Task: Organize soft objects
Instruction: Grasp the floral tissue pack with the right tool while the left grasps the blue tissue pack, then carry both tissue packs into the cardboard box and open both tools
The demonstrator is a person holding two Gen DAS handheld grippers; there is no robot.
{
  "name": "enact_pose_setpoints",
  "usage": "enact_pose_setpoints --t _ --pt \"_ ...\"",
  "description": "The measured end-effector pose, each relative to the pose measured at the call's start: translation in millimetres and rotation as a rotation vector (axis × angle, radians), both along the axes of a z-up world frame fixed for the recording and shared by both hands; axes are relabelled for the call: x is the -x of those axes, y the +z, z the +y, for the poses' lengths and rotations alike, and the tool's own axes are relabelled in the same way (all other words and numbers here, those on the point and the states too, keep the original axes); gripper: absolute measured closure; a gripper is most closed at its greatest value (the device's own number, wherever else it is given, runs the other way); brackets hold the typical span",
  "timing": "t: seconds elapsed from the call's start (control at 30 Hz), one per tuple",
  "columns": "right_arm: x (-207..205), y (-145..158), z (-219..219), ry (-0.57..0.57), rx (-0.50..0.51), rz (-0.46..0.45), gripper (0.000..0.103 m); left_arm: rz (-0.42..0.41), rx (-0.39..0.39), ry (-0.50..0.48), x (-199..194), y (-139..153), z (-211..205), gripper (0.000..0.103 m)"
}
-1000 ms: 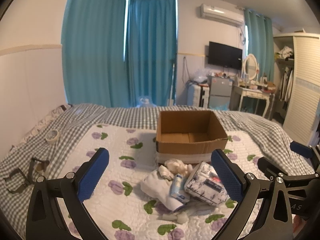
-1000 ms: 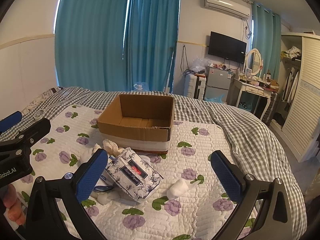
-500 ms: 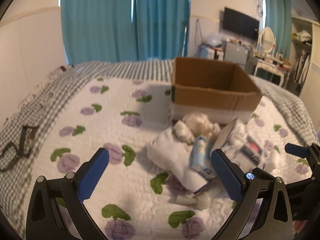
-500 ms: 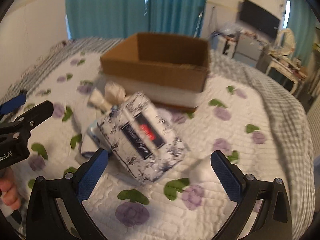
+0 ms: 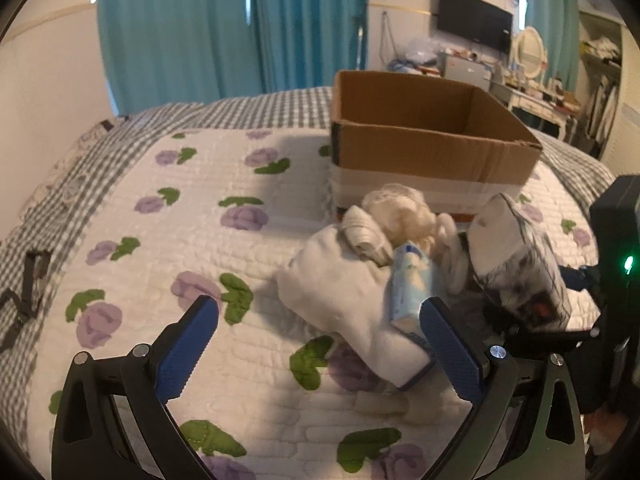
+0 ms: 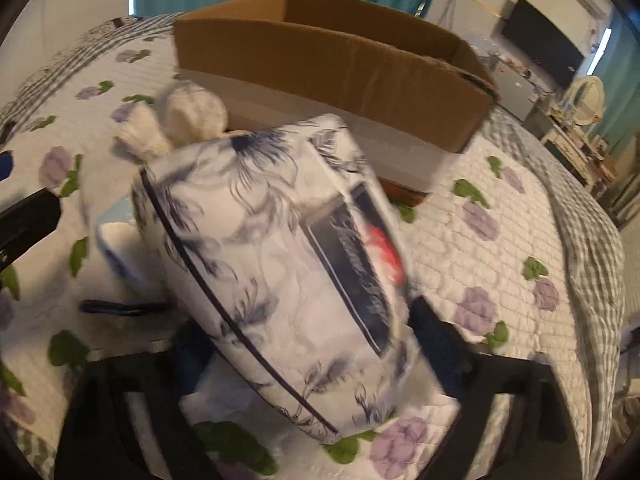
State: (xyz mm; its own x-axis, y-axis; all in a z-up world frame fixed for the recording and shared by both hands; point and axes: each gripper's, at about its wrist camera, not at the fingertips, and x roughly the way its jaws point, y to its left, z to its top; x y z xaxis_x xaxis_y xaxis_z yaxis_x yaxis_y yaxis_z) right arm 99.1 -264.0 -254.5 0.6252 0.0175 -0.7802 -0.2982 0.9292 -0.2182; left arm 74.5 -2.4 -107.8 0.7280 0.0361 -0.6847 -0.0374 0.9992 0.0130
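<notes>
A floral-printed tissue pack (image 6: 296,264) sits between the fingers of my right gripper (image 6: 308,344), which has closed in on its sides; it also shows in the left wrist view (image 5: 516,260). Beside it lies a pile: a white folded cloth (image 5: 344,300), a light blue packet (image 5: 412,292), and cream balled socks (image 5: 400,212) (image 6: 192,116). An open cardboard box (image 5: 424,148) (image 6: 332,60) stands just behind the pile. My left gripper (image 5: 316,344) is open and empty, low over the quilt in front of the white cloth.
Everything lies on a bed with a white quilt with purple flowers (image 5: 200,240) over a grey checked cover (image 6: 592,240). A small white roll (image 5: 384,404) lies near the left gripper. Black straps (image 5: 28,292) lie at the bed's left edge.
Both grippers have moved forward and down towards the pile. The right gripper's fingers have closed from wide open onto the floral tissue pack, which now stands tilted up.
</notes>
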Motion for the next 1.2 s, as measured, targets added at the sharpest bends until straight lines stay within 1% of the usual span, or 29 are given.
enact_pose_setpoints --t 0.03,0.07,0.13,0.2,0.23,0.3,0.37,0.4,0.43,0.5,0.67,0.77,0.83,0.87,0.9,0.93,0.97,1.07,1.2 --pt "1 5 -6 -0.005 -0.035 -0.004 0.034 -0.004 -0.006 -0.015 1 1 -4 0.001" --pt "3 11 -12 -0.011 -0.066 -0.011 0.039 -0.006 -0.008 -0.027 1 2 -7 0.001" --pt "8 23 -23 -0.022 -0.123 -0.028 0.041 -0.005 -0.006 -0.054 2 3 -14 0.001" --pt "13 37 -33 -0.035 -0.153 -0.058 0.043 -0.003 -0.011 -0.076 1 4 -23 0.002" --pt "16 43 -37 -0.041 -0.161 -0.070 0.043 -0.003 -0.018 -0.086 0 4 -28 0.006" --pt "19 54 -45 -0.054 -0.169 -0.093 0.043 0.009 -0.023 -0.110 -3 2 -39 0.008" --pt "20 60 -52 -0.066 -0.175 -0.104 0.043 0.010 -0.052 -0.120 -8 -2 -50 0.008" --pt "19 63 -56 -0.075 -0.183 -0.109 0.043 0.017 -0.059 -0.135 -11 -5 -55 0.010" --pt "20 64 -60 -0.080 -0.188 -0.108 0.043 0.028 -0.059 -0.145 -15 -9 -59 0.019" --pt "17 62 -66 -0.087 -0.203 -0.091 0.043 0.053 -0.057 -0.159 -22 -17 -64 0.030" --pt "11 50 -70 -0.091 -0.200 -0.057 0.043 0.122 -0.068 -0.169 -40 -47 -69 0.030" --pt "9 46 -69 -0.088 -0.184 -0.054 0.043 0.126 -0.112 -0.172 -43 -58 -74 0.030" --pt "8 45 -68 -0.082 -0.185 -0.050 0.043 0.120 -0.133 -0.178 -44 -60 -77 0.030" --pt "7 44 -67 -0.079 -0.185 -0.048 0.043 0.118 -0.129 -0.178 -44 -59 -76 0.031" --pt "7 44 -67 -0.079 -0.183 -0.046 0.043 0.115 -0.124 -0.176 -43 -59 -75 0.037" --pt "8 43 -66 -0.078 -0.182 -0.047 0.043 0.111 -0.121 -0.171 -43 -58 -73 0.048" --pt "8 43 -67 -0.078 -0.183 -0.048 0.043 0.111 -0.112 -0.166 -42 -57 -69 0.051" --pt "10 44 -68 -0.073 -0.200 -0.044 0.043 0.112 -0.058 -0.169 -41 -50 -61 0.053" --pt "17 48 -67 -0.067 -0.212 -0.046 0.043 0.099 -0.009 -0.182 -30 -35 -56 0.054"
